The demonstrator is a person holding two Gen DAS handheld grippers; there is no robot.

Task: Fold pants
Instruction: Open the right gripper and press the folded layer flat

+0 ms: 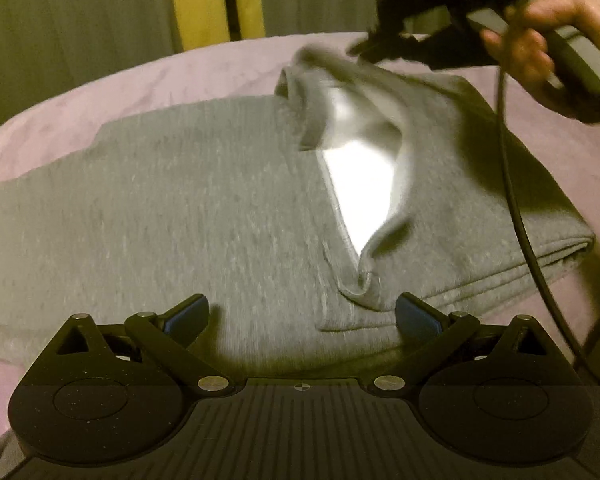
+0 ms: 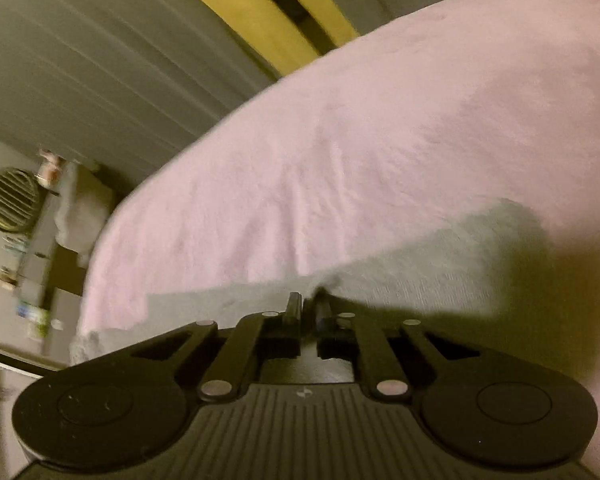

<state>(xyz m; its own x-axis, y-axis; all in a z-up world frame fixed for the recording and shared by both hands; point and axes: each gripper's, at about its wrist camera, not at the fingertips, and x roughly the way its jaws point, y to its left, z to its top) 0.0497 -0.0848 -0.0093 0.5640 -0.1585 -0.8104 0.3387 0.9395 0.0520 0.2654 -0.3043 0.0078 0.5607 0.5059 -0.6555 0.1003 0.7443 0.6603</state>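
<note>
Grey curtains and a yellow strip of wall stand behind a bed spread with a pale pink sheet (image 1: 100,92), where grey knit sweatpants (image 1: 160,208) lie across the middle, already doubled into a thick stack whose folded layers show at the right edge. A person's hand (image 1: 540,40) holds the right gripper (image 1: 364,46) above the far side of the stack, its fingers clenched on a lifted flap of the grey cloth near the ribbed cuff (image 1: 296,80); the raised fabric exposes a bright white lining (overexposed, so its detail is lost). The left gripper (image 1: 300,312) hovers low over the near edge of the pants with its blue-padded fingers (image 1: 188,314) released and spread, nothing between them.

The risk, judging from this, is that the pinch takes only the top layer: carrying it across could drag the stack askew or let the flap slip out, since the left fingers are not pinning the cloth. The trailing black cable (image 1: 512,180) also crosses the pants and might snag them.

Motion blur smears the lifted flap, and the right wrist view shows only a sliver of dark material between its closed fingers (image 2: 294,308). The waistband cannot be made out.
</note>
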